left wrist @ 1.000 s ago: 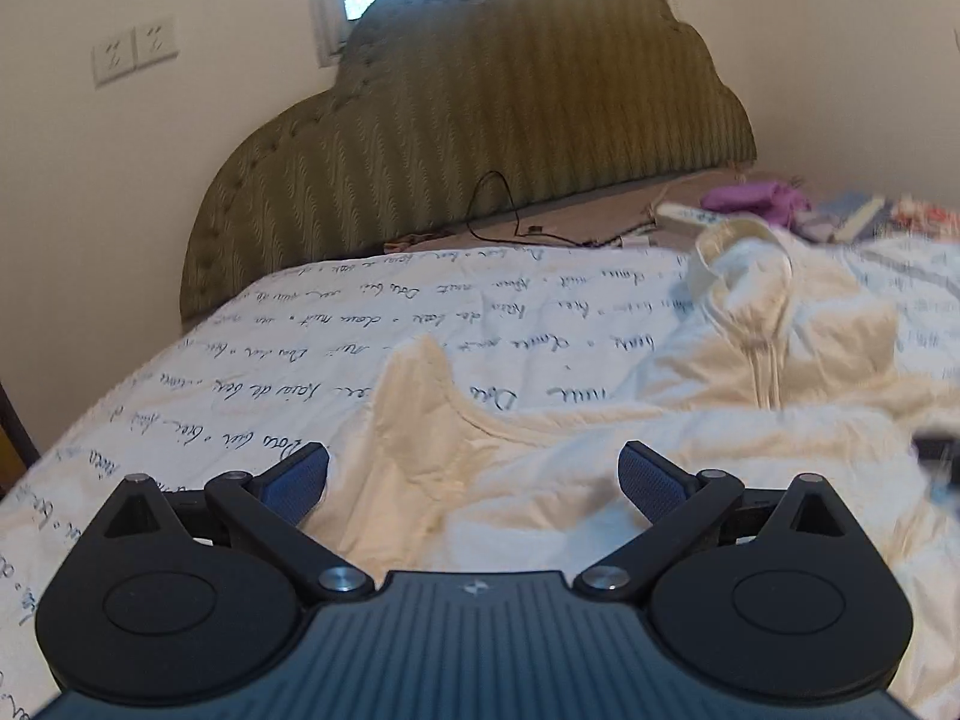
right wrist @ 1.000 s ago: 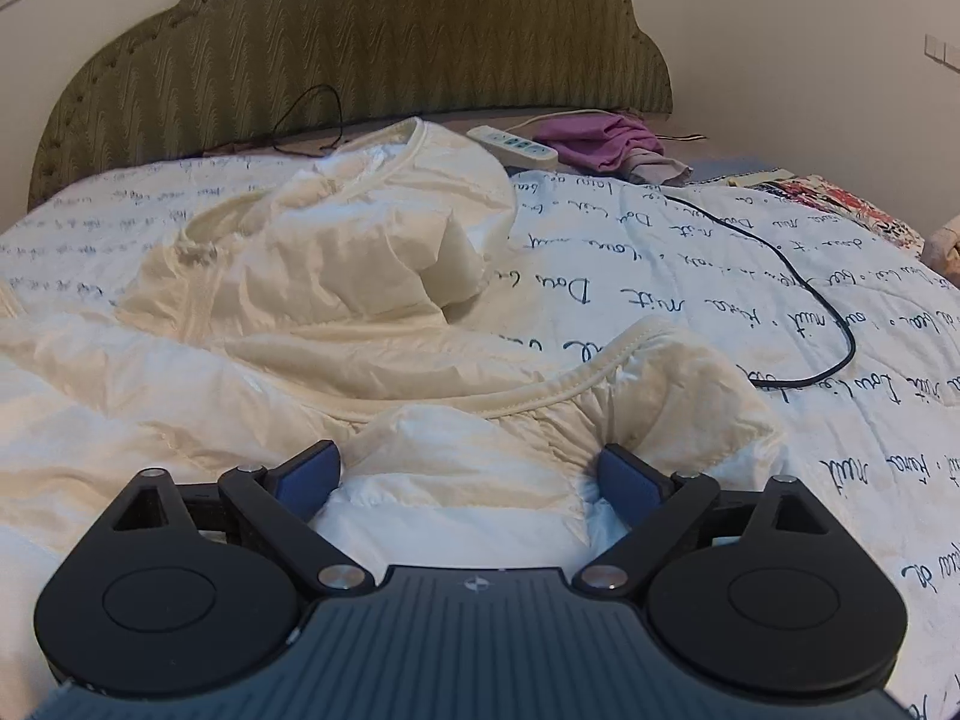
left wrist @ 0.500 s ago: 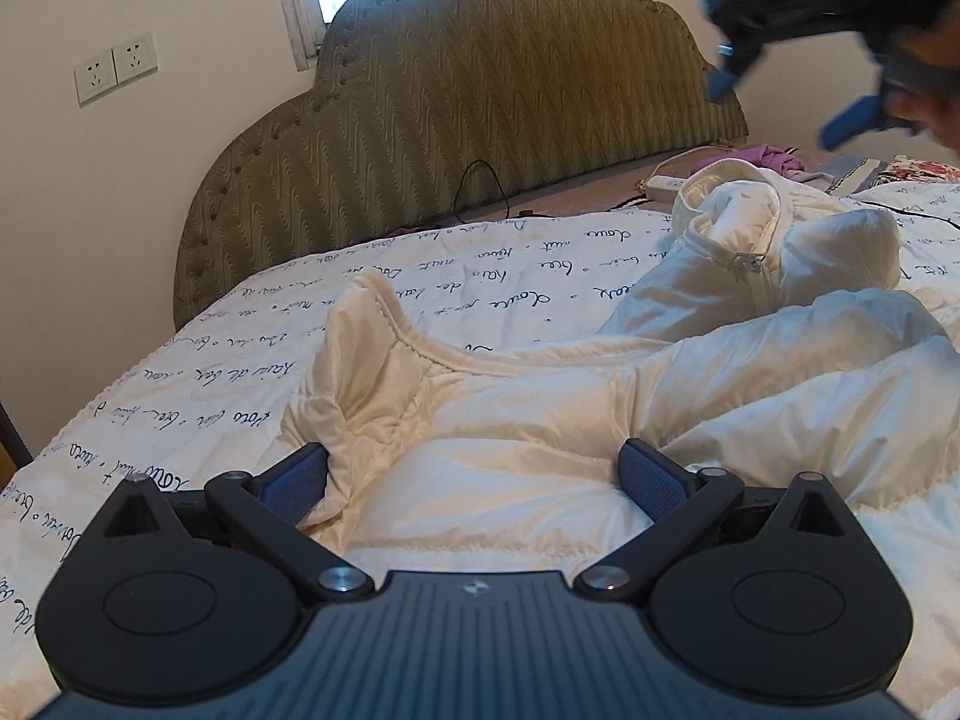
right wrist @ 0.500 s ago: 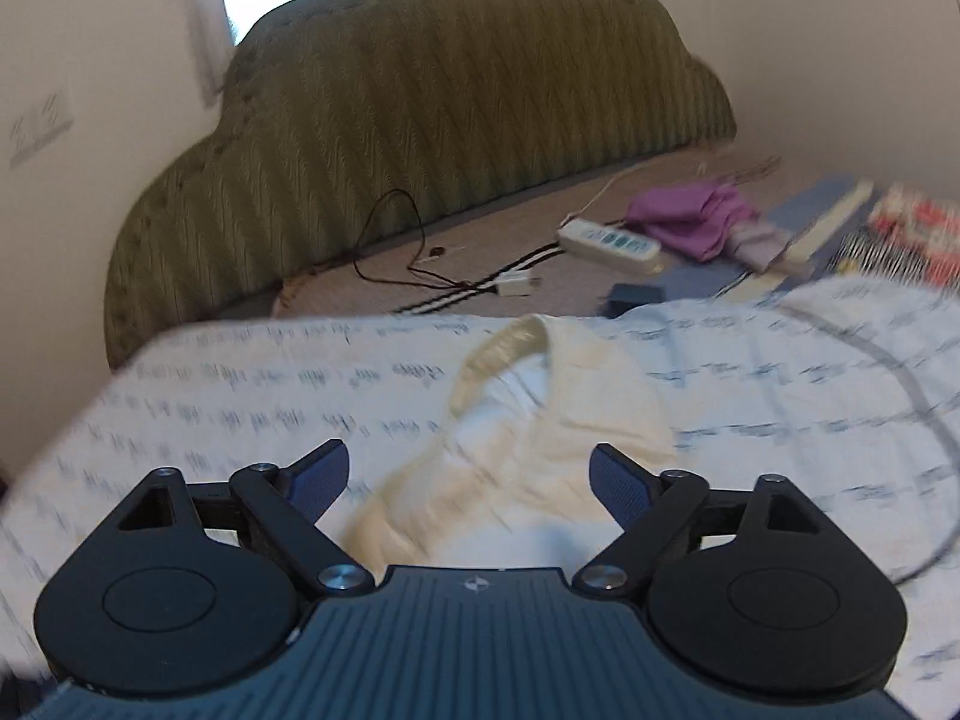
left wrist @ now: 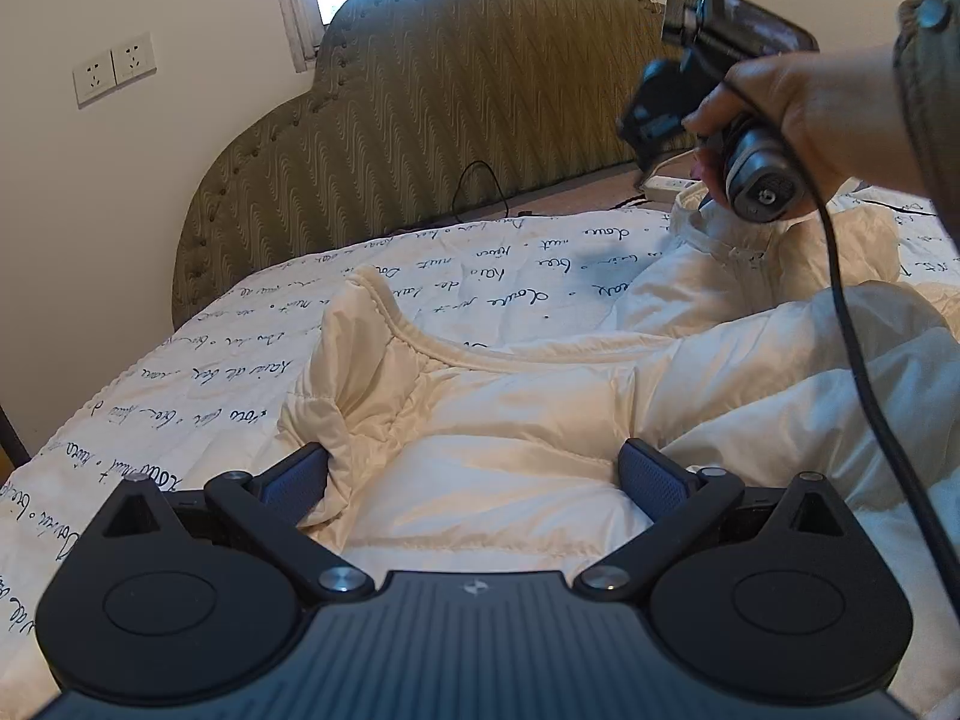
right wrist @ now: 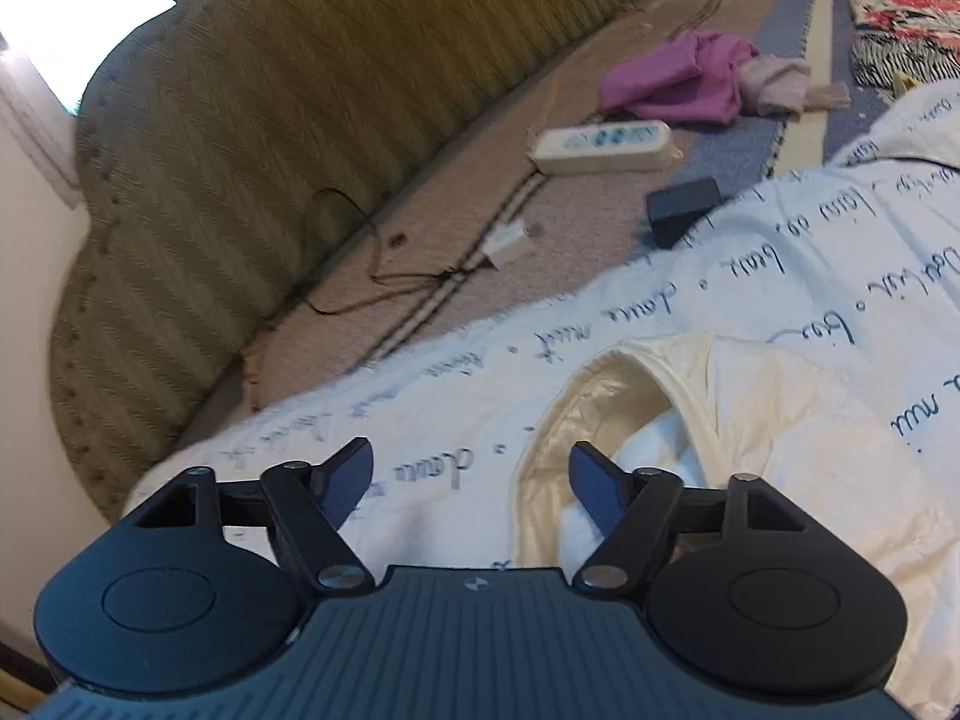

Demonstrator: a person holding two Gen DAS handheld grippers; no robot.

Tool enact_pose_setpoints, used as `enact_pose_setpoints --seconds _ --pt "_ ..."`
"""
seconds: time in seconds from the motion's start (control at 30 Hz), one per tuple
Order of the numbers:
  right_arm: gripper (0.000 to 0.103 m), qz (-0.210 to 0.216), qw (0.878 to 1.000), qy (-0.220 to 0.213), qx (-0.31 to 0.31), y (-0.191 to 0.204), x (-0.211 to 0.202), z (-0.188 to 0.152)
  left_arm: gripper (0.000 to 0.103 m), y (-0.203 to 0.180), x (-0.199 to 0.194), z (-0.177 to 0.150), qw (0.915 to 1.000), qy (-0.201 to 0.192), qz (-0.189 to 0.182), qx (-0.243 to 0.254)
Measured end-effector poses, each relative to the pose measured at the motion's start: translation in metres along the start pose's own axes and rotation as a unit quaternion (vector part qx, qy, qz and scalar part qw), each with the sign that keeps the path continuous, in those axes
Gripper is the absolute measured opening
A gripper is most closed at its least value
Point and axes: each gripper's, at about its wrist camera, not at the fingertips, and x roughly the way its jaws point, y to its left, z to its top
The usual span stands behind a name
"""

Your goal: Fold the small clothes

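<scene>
A cream puffer jacket (left wrist: 528, 420) lies spread on the bed's script-printed white quilt (left wrist: 198, 372). My left gripper (left wrist: 474, 480) is open, its fingers low over the jacket near a sleeve cuff (left wrist: 354, 348). My right gripper (right wrist: 471, 480) is open and empty, hovering above the quilt just left of the jacket's collar opening (right wrist: 606, 396). The right gripper's body also shows in the left wrist view (left wrist: 714, 78), held in a hand above the collar, with its cable (left wrist: 858, 360) trailing down.
A green padded headboard (left wrist: 432, 138) stands behind the bed. Near it lie a white power strip (right wrist: 600, 147), a black adapter (right wrist: 684, 210), thin cables (right wrist: 384, 282), purple cloth (right wrist: 678, 84) and patterned fabric (right wrist: 900, 30). Wall sockets (left wrist: 114, 69) are on the left wall.
The right gripper has lifted off the jacket's lower part and swung up over the collar, tilting. The left gripper has moved closer to the sleeve and stayed open.
</scene>
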Motion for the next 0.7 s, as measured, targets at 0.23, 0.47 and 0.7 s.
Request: enact_pose_setpoints --seconds 0.23,0.47,0.7 --pt "0.008 0.01 0.999 -0.035 0.003 -0.015 -0.022 -0.005 0.103 0.0 0.0 0.0 1.0 0.001 -0.001 -0.001" --pt "0.008 0.111 0.987 -0.115 -0.024 -0.014 -0.144 0.001 0.103 0.003 0.002 0.0 1.0 0.003 -0.006 -0.006" --pt "0.008 0.182 0.97 -0.145 -0.071 -0.024 -0.281 -0.052 0.103 0.01 0.001 0.0 0.9997 0.003 -0.013 -0.021"
